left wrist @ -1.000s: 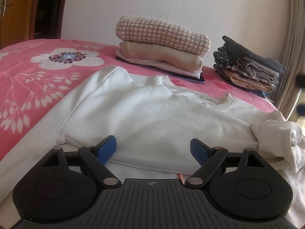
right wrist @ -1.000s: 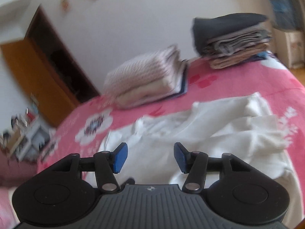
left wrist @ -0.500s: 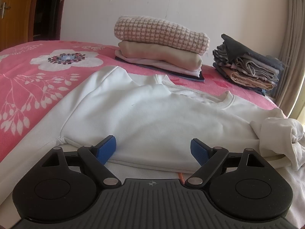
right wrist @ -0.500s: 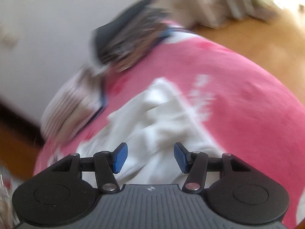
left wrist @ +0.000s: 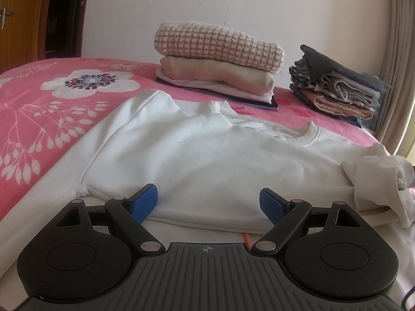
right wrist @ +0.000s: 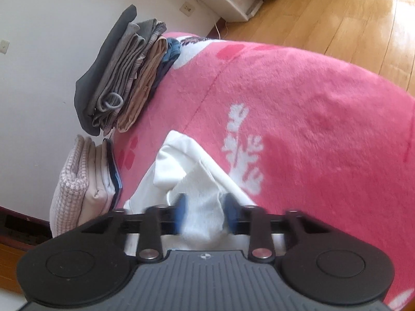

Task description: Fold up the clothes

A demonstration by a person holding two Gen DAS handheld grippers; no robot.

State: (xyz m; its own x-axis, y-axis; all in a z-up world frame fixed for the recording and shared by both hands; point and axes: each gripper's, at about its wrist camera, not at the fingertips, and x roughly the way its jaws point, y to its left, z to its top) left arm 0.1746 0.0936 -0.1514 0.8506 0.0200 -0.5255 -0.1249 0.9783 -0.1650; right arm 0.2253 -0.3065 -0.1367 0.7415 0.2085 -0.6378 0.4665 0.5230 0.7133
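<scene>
The white sweatshirt (left wrist: 207, 160) lies flat across the frame's centre; its bunched sleeve (right wrist: 202, 215) sits low in the right view. The right gripper (right wrist: 203, 213) has just been closing on this sleeve (pads blurred), and the left gripper (left wrist: 208, 203) is spread wide. Pull the sleeve straight before folding it inward.

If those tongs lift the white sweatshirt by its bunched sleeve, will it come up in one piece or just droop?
Probably droop. The white sweatshirt lies limp and creased on the bed, so it looks floppy. The right tongs have just been closing, with its bunched sleeve between them; the body would likely trail behind. It seems light, and the fleecy cloth unlikely to slip.
</scene>
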